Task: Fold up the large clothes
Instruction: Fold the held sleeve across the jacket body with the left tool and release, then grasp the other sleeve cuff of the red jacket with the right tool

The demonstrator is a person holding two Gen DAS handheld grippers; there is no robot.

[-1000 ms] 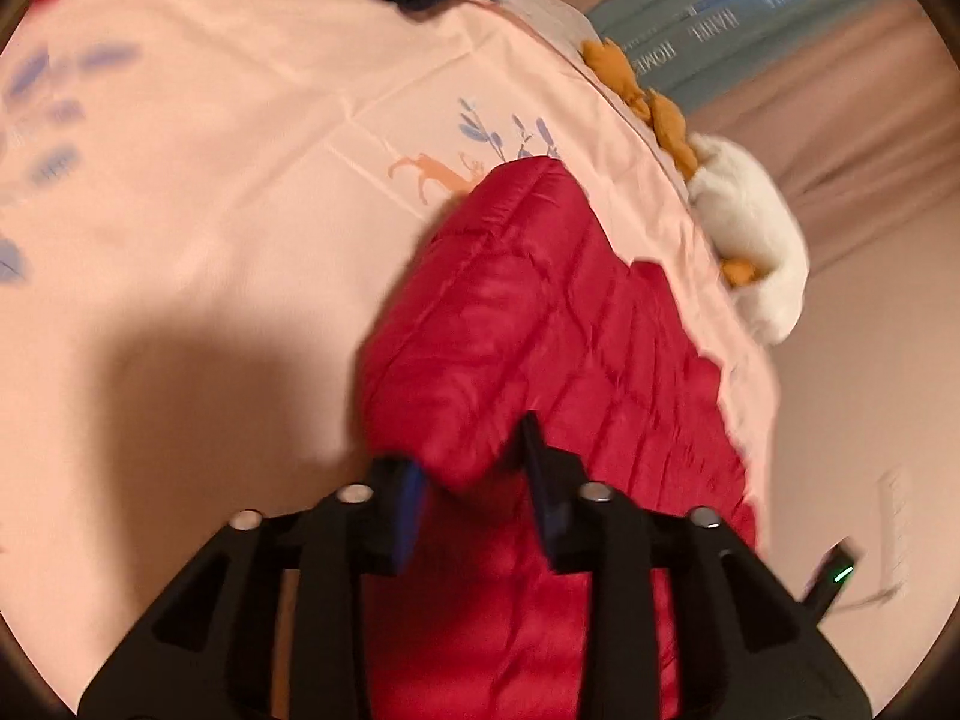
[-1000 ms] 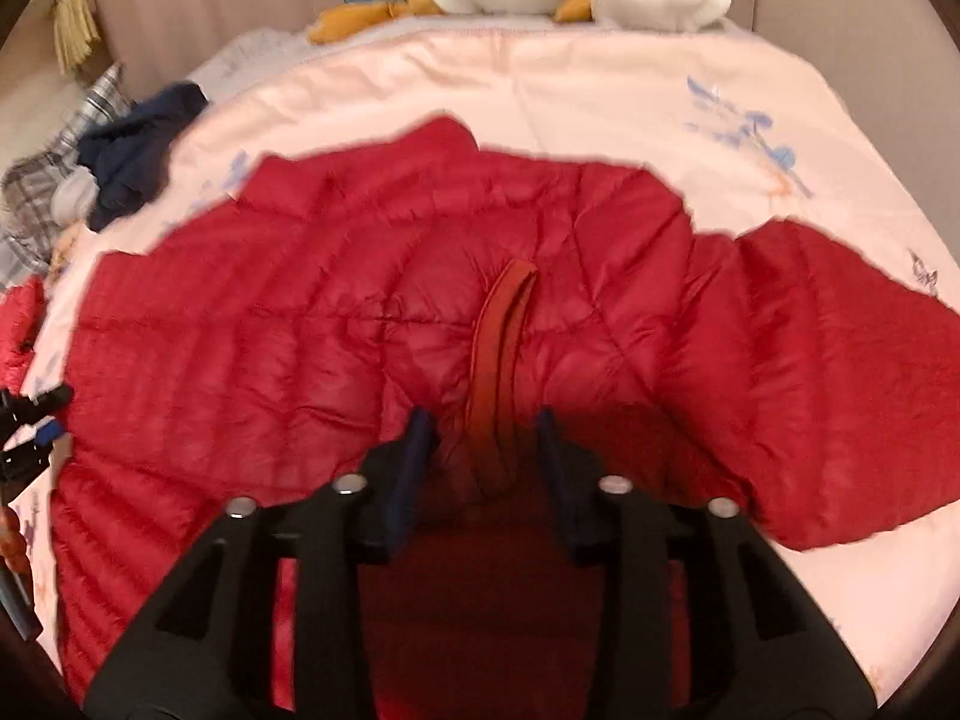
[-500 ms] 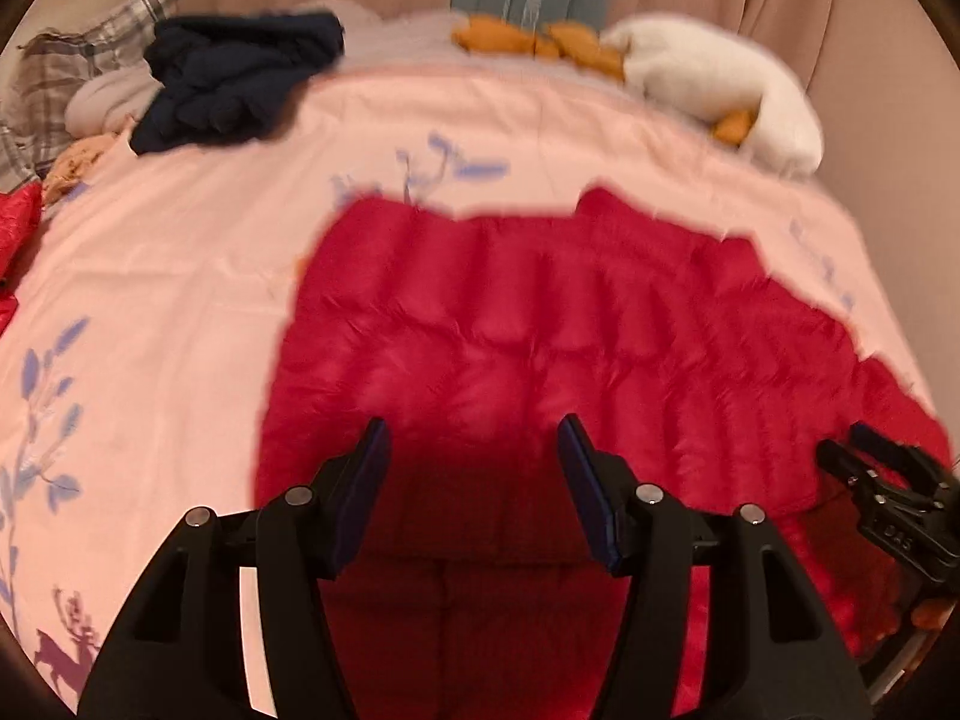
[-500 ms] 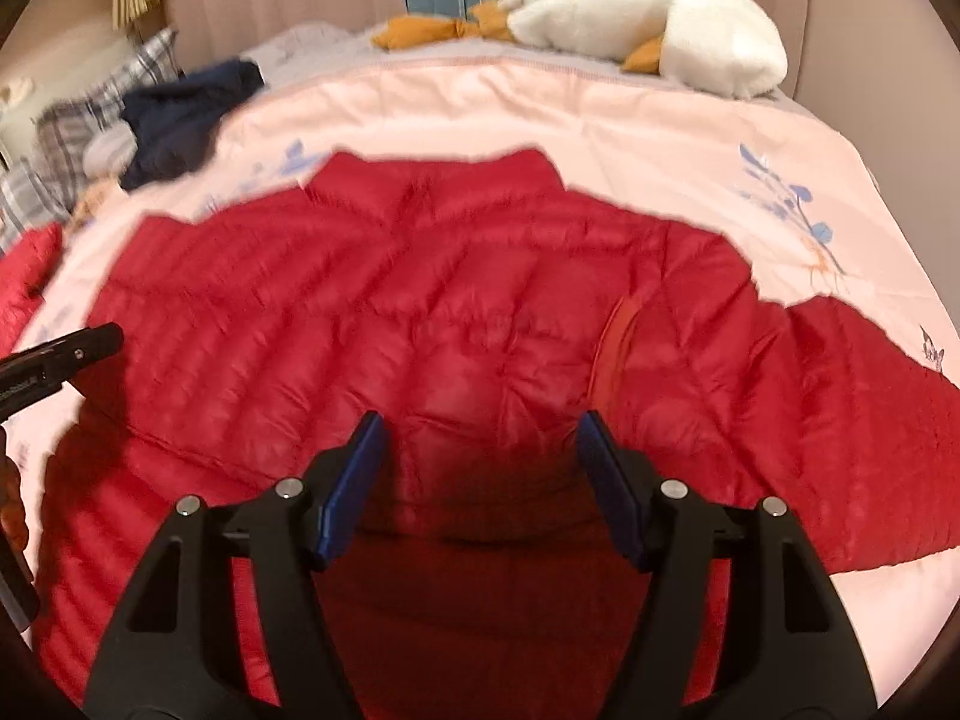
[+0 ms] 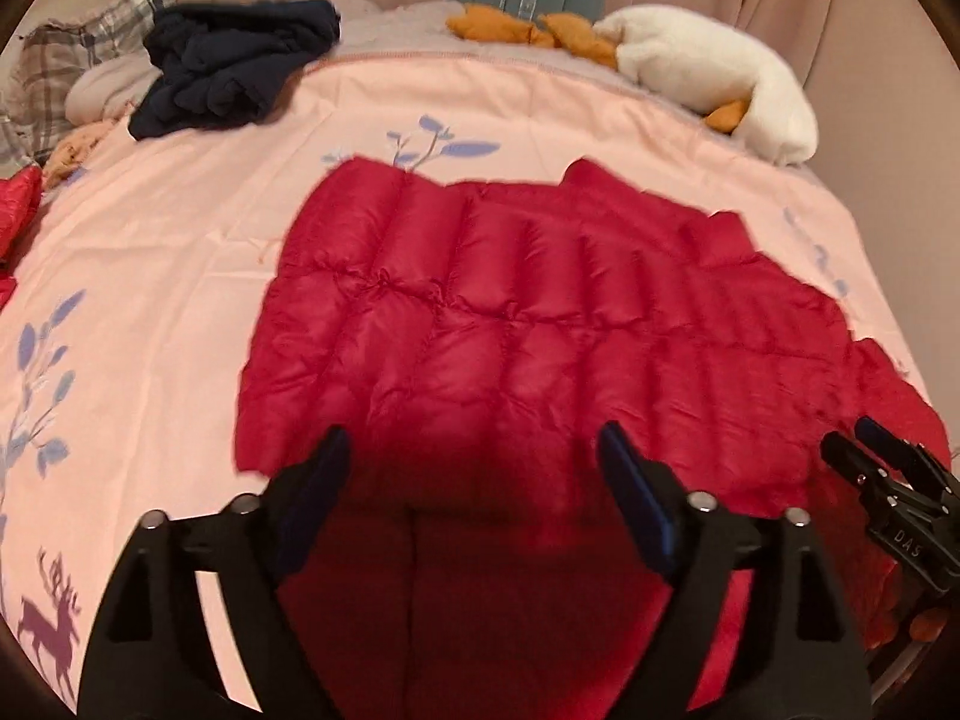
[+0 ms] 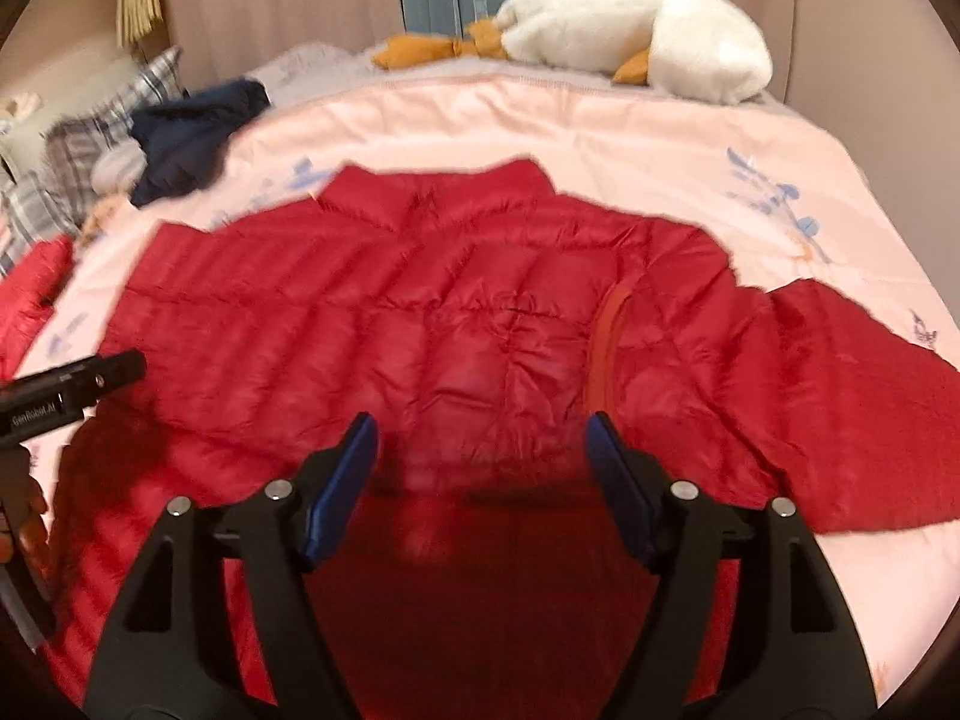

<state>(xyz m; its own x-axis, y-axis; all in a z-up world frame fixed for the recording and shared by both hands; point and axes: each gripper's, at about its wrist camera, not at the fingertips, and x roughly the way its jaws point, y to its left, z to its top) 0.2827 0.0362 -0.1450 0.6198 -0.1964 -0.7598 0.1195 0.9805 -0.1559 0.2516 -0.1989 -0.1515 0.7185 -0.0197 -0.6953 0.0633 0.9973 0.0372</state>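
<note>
A red quilted puffer jacket lies spread on the pink bedcover. Its collar points to the far side, and one sleeve reaches out to the right. My left gripper hovers over the jacket's near left part. Its jaws are opening wide and the pads touch no cloth. My right gripper hangs over the jacket's middle beside an orange-red inner strip. Its jaws are opening too and hold nothing. Each gripper shows at the edge of the other's view: right gripper, left gripper.
A heap of navy clothes and plaid pillows lie at the far left. A white plush goose with orange feet rests along the headboard side. Another red garment pokes in at the left edge. Curtains hang behind.
Both grippers let go of the jacket and their jaws spread. The left one rolled upright and drew back; the lifted part it held now lies flat. The right one released the orange-red strip.
</note>
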